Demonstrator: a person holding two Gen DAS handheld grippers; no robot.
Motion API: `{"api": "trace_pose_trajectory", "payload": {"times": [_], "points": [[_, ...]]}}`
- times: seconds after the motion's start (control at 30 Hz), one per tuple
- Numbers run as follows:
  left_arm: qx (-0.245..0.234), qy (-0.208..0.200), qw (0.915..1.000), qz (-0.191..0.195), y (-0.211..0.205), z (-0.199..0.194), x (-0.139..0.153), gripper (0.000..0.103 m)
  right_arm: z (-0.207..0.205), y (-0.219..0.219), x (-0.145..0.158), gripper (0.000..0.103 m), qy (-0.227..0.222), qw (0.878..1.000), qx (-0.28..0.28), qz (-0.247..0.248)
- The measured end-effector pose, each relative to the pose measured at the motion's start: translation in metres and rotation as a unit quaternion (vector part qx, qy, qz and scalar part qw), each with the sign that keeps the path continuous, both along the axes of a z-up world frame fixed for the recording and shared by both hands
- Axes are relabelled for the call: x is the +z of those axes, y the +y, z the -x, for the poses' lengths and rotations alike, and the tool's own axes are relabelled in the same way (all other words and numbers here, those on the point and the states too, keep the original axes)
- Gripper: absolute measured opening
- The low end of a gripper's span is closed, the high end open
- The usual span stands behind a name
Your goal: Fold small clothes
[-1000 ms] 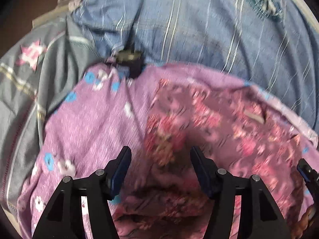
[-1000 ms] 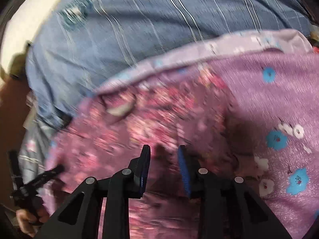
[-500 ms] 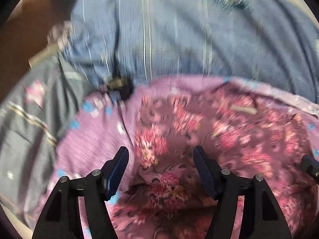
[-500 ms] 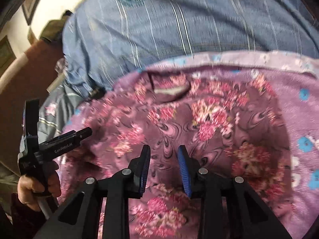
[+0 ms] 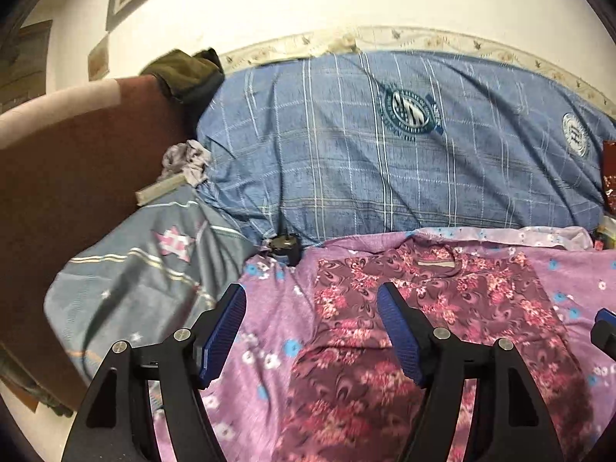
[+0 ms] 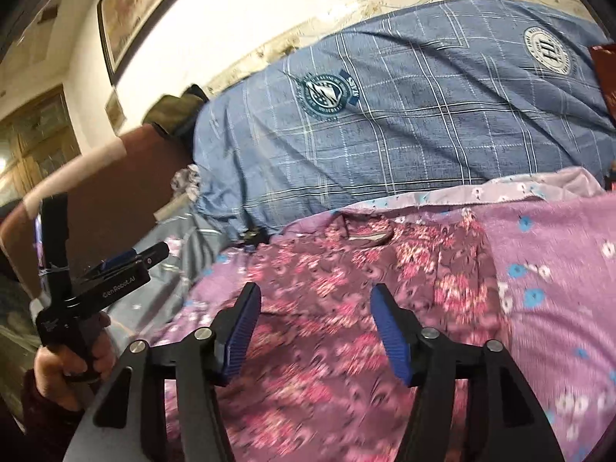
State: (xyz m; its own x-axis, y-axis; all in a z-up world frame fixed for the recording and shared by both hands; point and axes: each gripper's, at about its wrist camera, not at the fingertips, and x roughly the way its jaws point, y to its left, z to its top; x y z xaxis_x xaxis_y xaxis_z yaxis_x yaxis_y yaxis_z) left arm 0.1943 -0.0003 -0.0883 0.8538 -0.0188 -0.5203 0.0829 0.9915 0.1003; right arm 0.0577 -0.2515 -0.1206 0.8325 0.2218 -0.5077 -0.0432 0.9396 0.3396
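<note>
Hovering released with nothing between its jaws, which have just been opening, the left tool (image 5: 312, 331) faces the floral garment (image 5: 435, 308) lying flat mid-bed (image 5: 569, 281) for folding, while the right tool (image 6: 315, 331), likewise just opened, hangs empty over it.

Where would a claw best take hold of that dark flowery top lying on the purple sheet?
Probably at a side edge of the flowery top, coming in low from that side. It lies flat, neckline away from the claws, so only its edges offer cloth to pinch; its middle is smooth.
</note>
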Motion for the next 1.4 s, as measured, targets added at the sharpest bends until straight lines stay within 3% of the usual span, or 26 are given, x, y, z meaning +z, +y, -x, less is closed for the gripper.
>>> {"api": "trace_pose_trajectory", "payload": {"times": [0.4,0.6,0.93,1.03,1.17,1.27,1.4], "points": [[0.014,-0.060,0.9981,-0.009,0.033,0.140,0.068,0.071,0.087,0.042,0.051,0.063,-0.020,0.998,0.019,0.052],[0.026,-0.077,0.9967,-0.002,0.053,0.190,0.089,0.072,0.119,0.062,0.070,0.067,-0.043,0.996,0.038,0.061],[0.037,-0.083,0.9958,-0.008,0.064,0.215,0.097,0.074,0.139,0.075,0.078,0.068,-0.055,0.995,0.049,0.064],[0.017,-0.040,0.9990,0.006,0.074,0.205,0.079,0.078,0.138,0.074,0.071,0.069,-0.039,0.996,0.047,0.063],[-0.009,0.070,0.9970,0.032,0.101,0.190,0.012,0.078,0.141,0.055,0.045,0.070,0.007,0.998,0.037,0.056],[-0.006,0.181,0.9809,0.070,0.126,0.177,-0.061,0.071,0.143,0.027,0.009,0.070,0.066,0.997,0.009,0.039],[0.009,0.280,0.9513,0.129,0.150,0.166,-0.132,0.054,0.148,-0.014,-0.049,0.070,0.152,0.988,-0.032,0.002]]}}
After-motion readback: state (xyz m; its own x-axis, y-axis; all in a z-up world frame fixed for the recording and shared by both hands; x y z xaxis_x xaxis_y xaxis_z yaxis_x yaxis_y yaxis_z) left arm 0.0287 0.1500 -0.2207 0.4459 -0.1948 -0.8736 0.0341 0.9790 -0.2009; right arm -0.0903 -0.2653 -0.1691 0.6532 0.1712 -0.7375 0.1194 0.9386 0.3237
